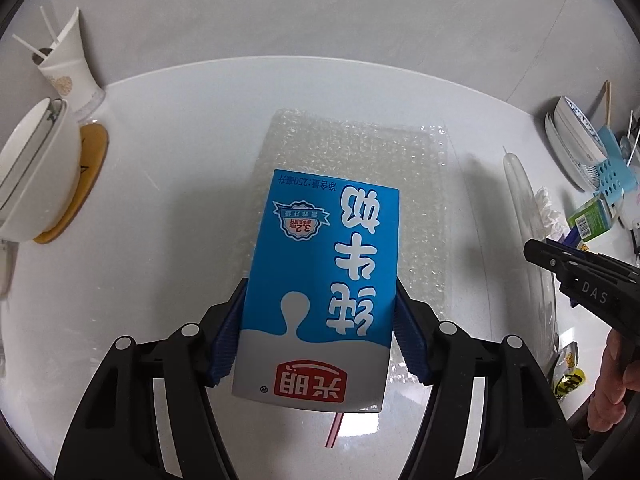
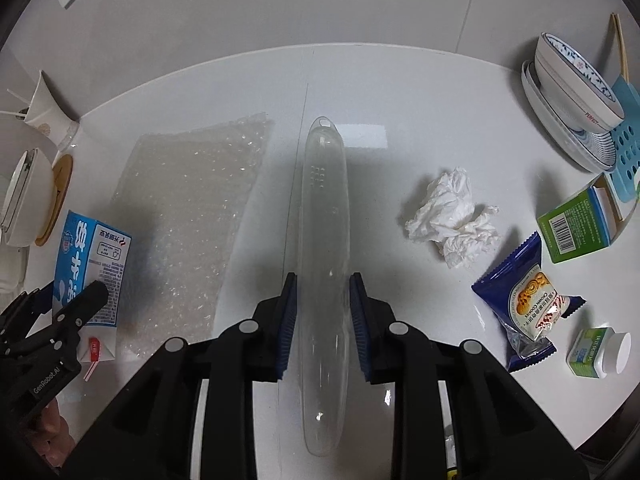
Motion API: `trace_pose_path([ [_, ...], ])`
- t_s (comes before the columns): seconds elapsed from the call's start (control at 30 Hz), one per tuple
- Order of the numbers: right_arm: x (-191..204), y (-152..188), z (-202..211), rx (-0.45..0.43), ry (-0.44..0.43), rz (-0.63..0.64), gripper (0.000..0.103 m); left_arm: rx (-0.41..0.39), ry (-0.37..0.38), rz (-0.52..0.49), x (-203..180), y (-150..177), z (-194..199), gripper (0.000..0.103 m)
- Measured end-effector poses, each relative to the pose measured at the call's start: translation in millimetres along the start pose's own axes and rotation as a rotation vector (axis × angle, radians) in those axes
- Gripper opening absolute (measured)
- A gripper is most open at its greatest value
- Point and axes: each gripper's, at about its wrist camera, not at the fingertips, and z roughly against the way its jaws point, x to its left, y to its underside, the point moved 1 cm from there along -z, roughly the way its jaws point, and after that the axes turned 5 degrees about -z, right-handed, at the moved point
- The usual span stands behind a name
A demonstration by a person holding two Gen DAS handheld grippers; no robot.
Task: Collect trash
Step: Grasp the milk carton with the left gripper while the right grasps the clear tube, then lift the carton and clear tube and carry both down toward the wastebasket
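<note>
Left wrist view, left gripper (image 1: 316, 320) angled down, clamping milk carton (image 1: 320, 280)

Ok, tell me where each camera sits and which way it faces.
Left wrist: on the left gripper, looking steeply down at the milk carton in its jaws; a hand at right.
Right wrist: on the right gripper, looking down at the clear plastic case its jaws clamp.
Shared: carton, bubble wrap, case, each other's gripper.

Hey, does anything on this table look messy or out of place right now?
Yes. Trash is scattered on the right: a crumpled tissue, a torn-open cookie wrapper, a green carton with its end open, and a small bottle lying on its side.
</note>
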Motion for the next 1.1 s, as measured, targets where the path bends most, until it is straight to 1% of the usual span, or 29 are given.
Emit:
trace_pose_path([
  [0.07, -2.3, 4.3, 9.2, -0.018, -0.009, 0.009, 0.025, -0.004, -0.017, 0.012, -0.3, 2.8, 7.7, 0.064],
  [0.17, -7.7, 9.7, 21.5, -0.035, -0.03, 0.012, 0.025, -0.003, -0.023, 0.035, -2.6, 8.2, 20.1, 0.064],
  [0.33, -10.5, 23.2, 48.1, -0.069, -0.033, 0.043, 0.025, -0.017, -0.052, 0.049, -10.9, 21.2, 40.2, 0.064],
  [0.67, -23.9, 54.0, 89.2, -0.111, -0.048, 0.065, 0.025, -0.019, -0.058, 0.086, -25.3, 54.9, 67.0, 0.064],
  [1.0, -41.2, 86.6, 112.6, -0.131, -0.06, 0.063, 0.025, -0.03, -0.054, 0.085, -49.6, 85.5, 86.7, 0.064],
  [1.1, -46.4, 98.3, 120.6, -0.141, -0.061, 0.071, 0.025, -0.029, -0.04, 0.086, -54.4, 91.9, 92.5, 0.064],
])
